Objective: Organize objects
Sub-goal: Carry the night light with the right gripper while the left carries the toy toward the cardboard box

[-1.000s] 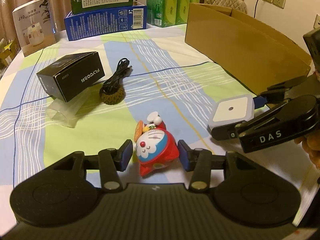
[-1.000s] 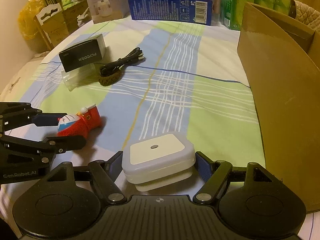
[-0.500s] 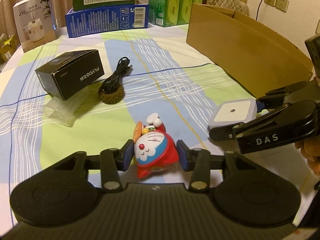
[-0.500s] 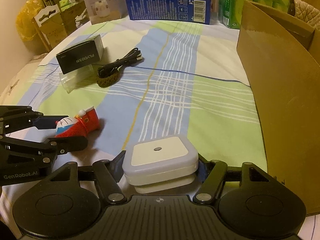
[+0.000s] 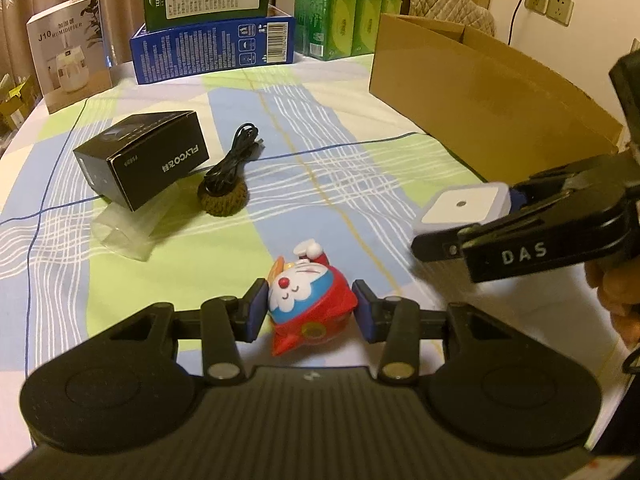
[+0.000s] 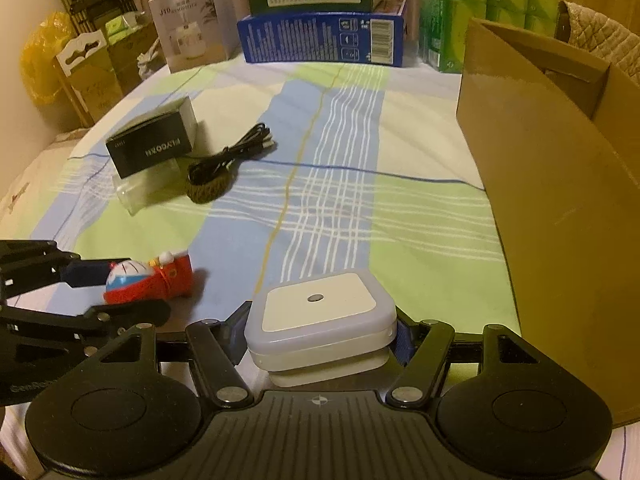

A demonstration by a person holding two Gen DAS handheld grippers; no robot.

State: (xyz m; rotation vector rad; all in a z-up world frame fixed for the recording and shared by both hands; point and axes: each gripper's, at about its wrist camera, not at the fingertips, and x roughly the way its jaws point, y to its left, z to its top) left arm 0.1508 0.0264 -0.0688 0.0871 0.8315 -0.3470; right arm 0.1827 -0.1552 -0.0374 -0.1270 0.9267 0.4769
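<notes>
Left claw [image 5: 309, 311] clamped on toy figure [image 5: 308, 300], lying lengthwise, head toward camera; right claw [image 6: 320, 336] gripping flat white square device [image 6: 320, 312].

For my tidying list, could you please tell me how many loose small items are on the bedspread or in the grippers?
5: toy in left gripper; white device in right gripper; black box, clear packet beneath, cable coil beside it.
</notes>
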